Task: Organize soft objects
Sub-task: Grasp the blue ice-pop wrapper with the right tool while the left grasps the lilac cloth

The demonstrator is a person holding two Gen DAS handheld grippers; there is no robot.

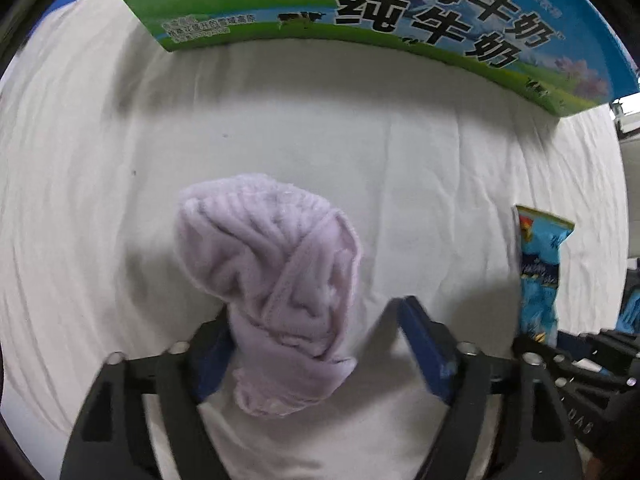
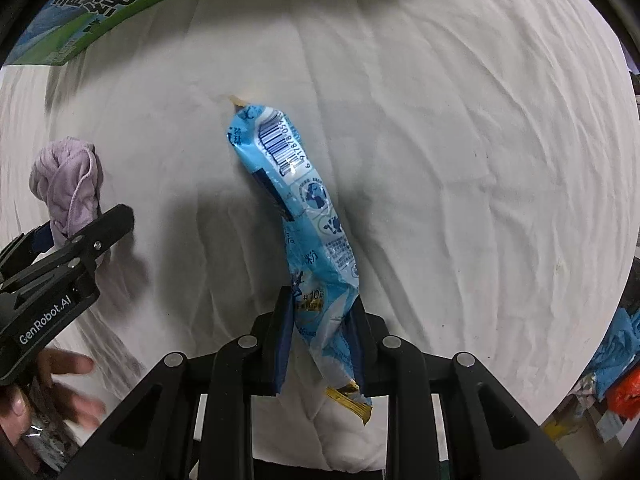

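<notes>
A bunched lilac towel (image 1: 276, 280) lies between the fingers of my left gripper (image 1: 316, 320) over the white cloth. The jaws stand wide apart; the towel rests against the left finger and the right finger (image 1: 420, 340) is clear of it. The towel also shows in the right wrist view (image 2: 68, 180) at the far left, with the left gripper (image 2: 80, 240) below it. My right gripper (image 2: 322, 320) is shut on the lower end of a long blue snack packet (image 2: 304, 216), which sticks up and forward. The packet also shows in the left wrist view (image 1: 540, 272) at the right edge.
A large green and blue milk carton box (image 1: 360, 12) stands at the back, also seen top left in the right wrist view (image 2: 100, 4). A wrinkled white sheet (image 2: 460, 160) covers the surface. Coloured packets (image 2: 616, 376) lie off its right edge.
</notes>
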